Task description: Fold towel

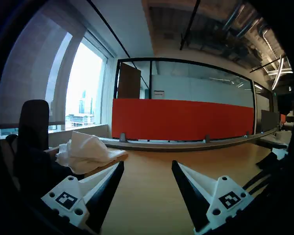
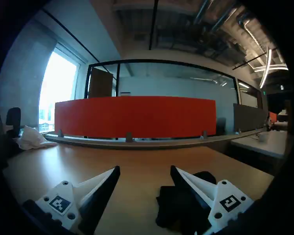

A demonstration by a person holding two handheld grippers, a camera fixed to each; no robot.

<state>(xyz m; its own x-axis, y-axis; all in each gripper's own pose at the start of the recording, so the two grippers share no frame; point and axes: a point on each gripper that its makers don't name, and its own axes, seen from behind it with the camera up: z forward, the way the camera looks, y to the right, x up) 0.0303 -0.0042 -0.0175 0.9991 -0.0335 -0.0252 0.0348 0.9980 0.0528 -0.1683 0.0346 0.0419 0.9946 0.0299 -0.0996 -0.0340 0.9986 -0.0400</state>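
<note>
Two white fingers [image 1: 86, 188] with black inner faces sit closest in the left gripper view. They belong to the left gripper [image 1: 147, 162], and its jaws are spread wide with only bare wood between them. That wood is a long table [image 1: 155, 184] running away from the tips. The towel [image 1: 86, 150] lies in a crumpled white heap on the table's far left part, well ahead of the left-hand finger and not touching it. A black chair [image 1: 33, 121] stands just beside the towel, against a bright window [image 1: 82, 94]. A red divider [image 1: 182, 119] runs across the far edge of the table.

In the right gripper view, the right gripper [image 2: 145, 167] is just as relaxed. Its fingers [image 2: 82, 192] stand parted and grasp nothing. A black bundle [image 2: 178, 203] lies on the table [image 2: 139, 156] low down, partly behind the right-hand finger. I cannot tell what it is, or whether the finger touches it. The towel [image 2: 29, 138] shows as a small white heap far off at the left edge of the table, well apart from this gripper. The chair [image 2: 13, 115] is behind it. The red divider [image 2: 135, 116] spans the middle, and a second, paler desk [image 2: 264, 143] stands off to the right.
</note>
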